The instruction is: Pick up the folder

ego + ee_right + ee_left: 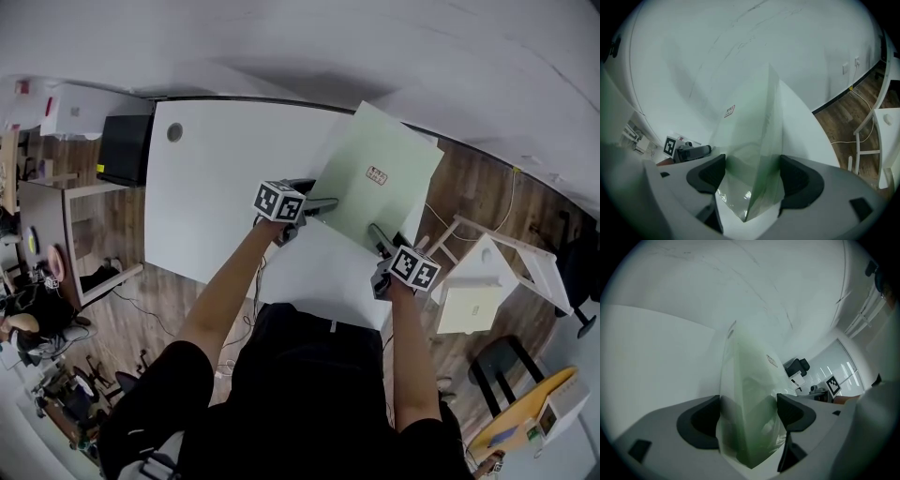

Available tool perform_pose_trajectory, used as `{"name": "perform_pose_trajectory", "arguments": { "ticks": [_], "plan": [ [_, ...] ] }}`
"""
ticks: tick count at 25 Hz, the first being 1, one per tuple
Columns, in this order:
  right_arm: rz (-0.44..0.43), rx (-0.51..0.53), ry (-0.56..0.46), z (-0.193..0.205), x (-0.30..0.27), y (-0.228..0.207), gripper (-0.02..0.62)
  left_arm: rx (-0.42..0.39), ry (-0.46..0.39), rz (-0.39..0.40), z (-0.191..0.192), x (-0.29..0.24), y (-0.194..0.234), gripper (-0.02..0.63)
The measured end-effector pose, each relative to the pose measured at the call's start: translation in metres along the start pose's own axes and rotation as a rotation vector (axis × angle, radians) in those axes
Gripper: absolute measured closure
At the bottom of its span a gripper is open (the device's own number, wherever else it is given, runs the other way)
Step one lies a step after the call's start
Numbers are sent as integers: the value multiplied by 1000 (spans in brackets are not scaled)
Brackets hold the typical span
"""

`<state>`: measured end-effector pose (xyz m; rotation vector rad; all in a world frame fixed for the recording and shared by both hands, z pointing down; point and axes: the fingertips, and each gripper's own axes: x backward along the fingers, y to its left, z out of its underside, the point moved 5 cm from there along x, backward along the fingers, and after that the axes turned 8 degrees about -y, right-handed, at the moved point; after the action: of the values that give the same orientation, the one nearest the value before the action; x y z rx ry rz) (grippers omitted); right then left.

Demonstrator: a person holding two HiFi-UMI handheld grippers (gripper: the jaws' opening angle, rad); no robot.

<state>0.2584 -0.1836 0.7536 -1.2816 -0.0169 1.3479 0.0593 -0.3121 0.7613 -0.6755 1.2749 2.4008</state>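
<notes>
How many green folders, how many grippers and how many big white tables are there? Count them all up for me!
green folder: 1
grippers: 2 (left gripper, right gripper), each with its open jaws around an edge of the folder
big white table: 1
Total: 4

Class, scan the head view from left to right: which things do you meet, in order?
Black box, round hole in the table, left gripper, right gripper, white wooden stool. The green folder overlaps both grippers, so it is left out.
</notes>
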Motion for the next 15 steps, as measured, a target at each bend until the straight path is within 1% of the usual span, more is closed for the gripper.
{"name": "perform_pose_trajectory", "arguments": {
  "ticks": [6,9,13,15],
  "plan": [
    [15,24,-20,2,3,0,255,-26,-31,-34,1,1,-5,238],
    [9,36,-36,4,6,1,255,-33,-43,-44,4,3,-10,238],
    [-5,20,-68,6,15,3,255,-41,-116,-66,7,10,-20,238],
    [-16,19,-81,7,21,5,255,-46,-137,-75,9,13,-28,238]
  ]
}}
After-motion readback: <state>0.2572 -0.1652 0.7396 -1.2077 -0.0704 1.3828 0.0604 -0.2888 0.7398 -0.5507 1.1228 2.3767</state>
